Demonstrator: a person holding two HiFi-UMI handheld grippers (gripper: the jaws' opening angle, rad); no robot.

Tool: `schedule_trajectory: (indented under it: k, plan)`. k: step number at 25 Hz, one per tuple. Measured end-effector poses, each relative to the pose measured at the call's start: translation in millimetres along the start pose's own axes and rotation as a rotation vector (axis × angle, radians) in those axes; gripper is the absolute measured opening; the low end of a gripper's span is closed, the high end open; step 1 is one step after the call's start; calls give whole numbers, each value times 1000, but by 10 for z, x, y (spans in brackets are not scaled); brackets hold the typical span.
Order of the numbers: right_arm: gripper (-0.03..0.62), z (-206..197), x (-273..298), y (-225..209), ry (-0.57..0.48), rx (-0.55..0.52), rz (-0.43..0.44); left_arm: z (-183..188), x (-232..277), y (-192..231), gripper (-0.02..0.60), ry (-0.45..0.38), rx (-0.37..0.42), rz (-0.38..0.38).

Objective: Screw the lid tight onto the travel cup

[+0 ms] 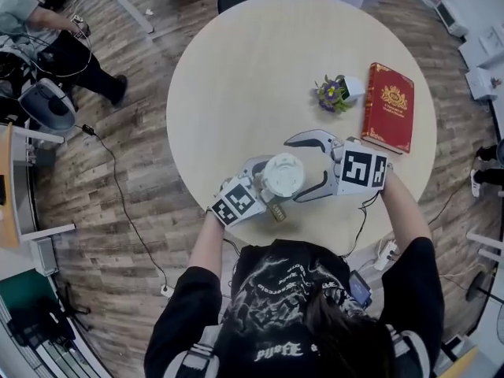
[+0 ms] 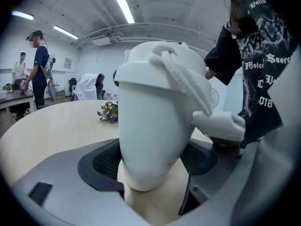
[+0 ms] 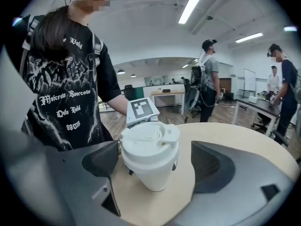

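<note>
Left tongs (image 2: pixel 150 161) clamped on white travel cup (image 2: pixel 150 121) low on its body, lid (image 3: pixel 149 142) on top, right tongs (image 3: pixel 157 168) spread wide either side of lid, pads clear, both tilted slightly downward, forearms converging over near edge of table (image 1: pixel 252 77)

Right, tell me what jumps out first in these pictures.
A white travel cup stands near the front edge of the round table, its body clamped in the left gripper, while the right gripper stands open either side of its lid, not touching. Beyond it are a red book and a bunch of flowers.
</note>
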State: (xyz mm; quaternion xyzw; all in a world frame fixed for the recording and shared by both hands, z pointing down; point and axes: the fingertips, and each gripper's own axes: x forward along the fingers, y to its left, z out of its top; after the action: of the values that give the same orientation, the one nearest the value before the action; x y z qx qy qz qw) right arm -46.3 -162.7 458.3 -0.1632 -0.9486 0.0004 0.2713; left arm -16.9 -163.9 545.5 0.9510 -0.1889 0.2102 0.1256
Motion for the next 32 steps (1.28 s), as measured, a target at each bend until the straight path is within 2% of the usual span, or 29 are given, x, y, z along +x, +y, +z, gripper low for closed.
schedule_trajectory:
  k: [3,9,11,13,17,20,28,32]
  plan:
    - [472,37,52,-32,31,-86,104,-8,-37,-5,407,37,22,-54]
    - [460,143,118,27,18,-176,308,7,-37,8,407,58,53,-119]
    - [432,138,131,52,21,-181,351,3,-30,15,407,66,61,-137]
    - [433,139,134,45,15,-174,351,1,-33,22,408,66,62,-145]
    - [431,153,146,47,-20,-123,278,-4,-48,23,408,45,52,-141]
    - [431,143,136,36,-38,-68,187,9,-34,28,408,24,38,-124]
    - [431,114,127,72,-61,28,-59,-1,-28,-7,408,-33,5,7]
    - [431,157,141,83,-125,107,-217,-15,-78,-19,408,-43,-17,65]
